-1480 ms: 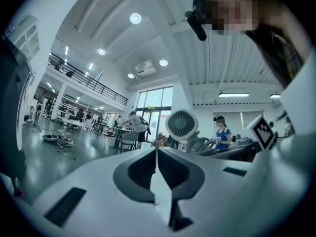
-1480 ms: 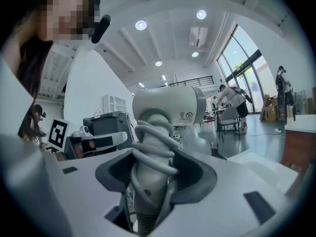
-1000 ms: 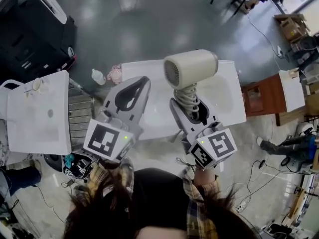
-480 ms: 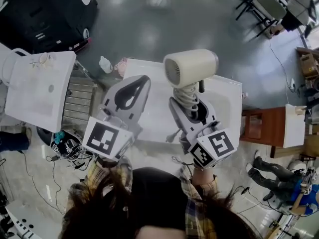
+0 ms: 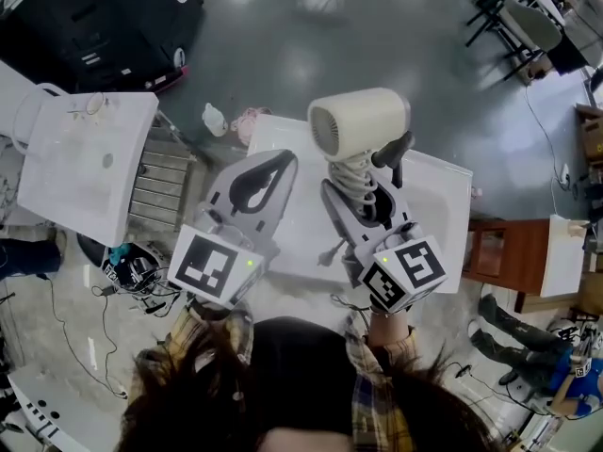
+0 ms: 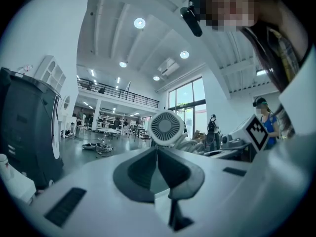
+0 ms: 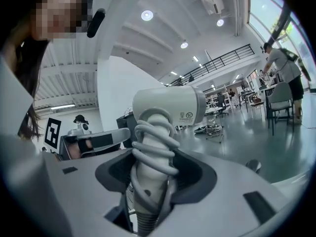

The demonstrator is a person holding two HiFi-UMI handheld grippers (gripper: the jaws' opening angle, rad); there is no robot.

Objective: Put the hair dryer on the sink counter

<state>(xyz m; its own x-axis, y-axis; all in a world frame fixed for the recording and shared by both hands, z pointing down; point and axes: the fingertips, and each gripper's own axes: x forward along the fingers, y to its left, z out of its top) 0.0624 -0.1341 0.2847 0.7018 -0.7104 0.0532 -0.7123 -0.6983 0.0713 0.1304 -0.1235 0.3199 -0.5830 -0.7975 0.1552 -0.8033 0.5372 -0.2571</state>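
Tongs count: two, side by side in front of the person, both pointing away and about level. Plaid sleeves show behind each. Left tongs (image 5: 281,161) are clenched, pads meeting on a line in the left gripper view, nothing between them. Right tongs (image 5: 363,205) are clamped on the handle of the hair dryer (image 5: 363,125).

One hair dryer, cream, upright with its barrel on top and the round grille end turned toward the left tongs. Its grey cord (image 7: 154,142) is looped several times round the handle, and the jaws press on handle and cord together. In the head view the dryer sits over the sink counter (image 5: 443,205) but is held up off it, not resting.

Marker cubes: two, one on the near end of each tool, left (image 5: 212,266) and right (image 5: 405,276).

White sink units: two, the counter under the tongs and a second one (image 5: 85,168) well apart at left. One small white bottle (image 5: 215,119) and one pink item (image 5: 247,122) lie just past the counter's far-left corner.
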